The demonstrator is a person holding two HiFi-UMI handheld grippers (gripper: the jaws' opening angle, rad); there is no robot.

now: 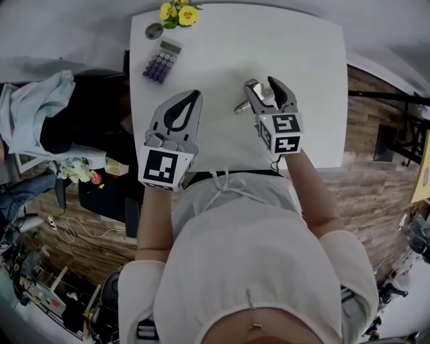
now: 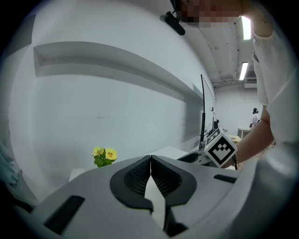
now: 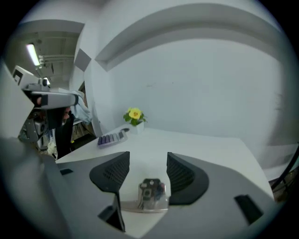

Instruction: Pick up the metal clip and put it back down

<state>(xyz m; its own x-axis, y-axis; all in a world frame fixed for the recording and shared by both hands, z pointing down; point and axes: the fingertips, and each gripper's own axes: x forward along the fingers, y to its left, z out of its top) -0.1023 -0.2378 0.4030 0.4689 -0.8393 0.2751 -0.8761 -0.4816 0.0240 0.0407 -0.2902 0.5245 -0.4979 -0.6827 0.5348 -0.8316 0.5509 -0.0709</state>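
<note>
Right gripper view: the right gripper (image 3: pixel 147 156) has its jaws partly apart, and the metal clip (image 3: pixel 150 193) is clamped low between them, its shiny base reaching from one jaw to the other. In the head view the clip (image 1: pixel 242 105) juts out from that gripper (image 1: pixel 262 84) over the white table (image 1: pixel 295 54). The left gripper (image 2: pixel 151 158) is empty, its jaws pressed together. A calculator (image 1: pixel 162 60) and yellow flowers (image 1: pixel 180 13) sit at the far edge.
</note>
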